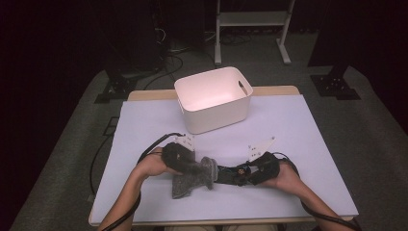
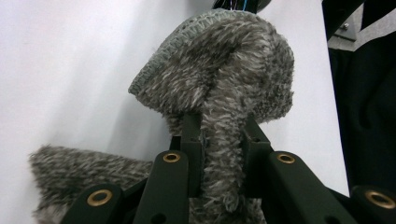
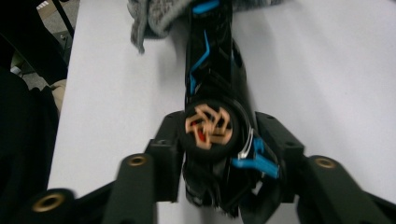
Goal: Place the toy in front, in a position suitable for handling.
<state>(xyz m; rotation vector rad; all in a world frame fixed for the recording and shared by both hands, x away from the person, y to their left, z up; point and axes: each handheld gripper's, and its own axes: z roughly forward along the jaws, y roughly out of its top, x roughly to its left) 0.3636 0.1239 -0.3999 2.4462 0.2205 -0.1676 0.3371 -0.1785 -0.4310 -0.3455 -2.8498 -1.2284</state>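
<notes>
A grey fuzzy sock (image 1: 190,183) lies near the table's front edge. My left gripper (image 1: 199,168) is shut on a fold of it. In the left gripper view the sock (image 2: 224,70) rises between the closed jaws of my left gripper (image 2: 222,140) and arches over at the top. A black toy (image 1: 230,174) with blue trim and an orange-spoked wheel lies just right of the sock. My right gripper (image 1: 242,175) holds it from the right. In the right gripper view the toy (image 3: 210,60) runs from my right gripper (image 3: 215,140) up to the sock (image 3: 154,18), with the pads against its sides.
A white plastic bin (image 1: 216,115) with handle slots stands at the back middle of the table. The table (image 1: 298,139) has a white cover. Cables trail from both grippers off the front edge. A white metal frame (image 1: 250,19) stands on the floor beyond.
</notes>
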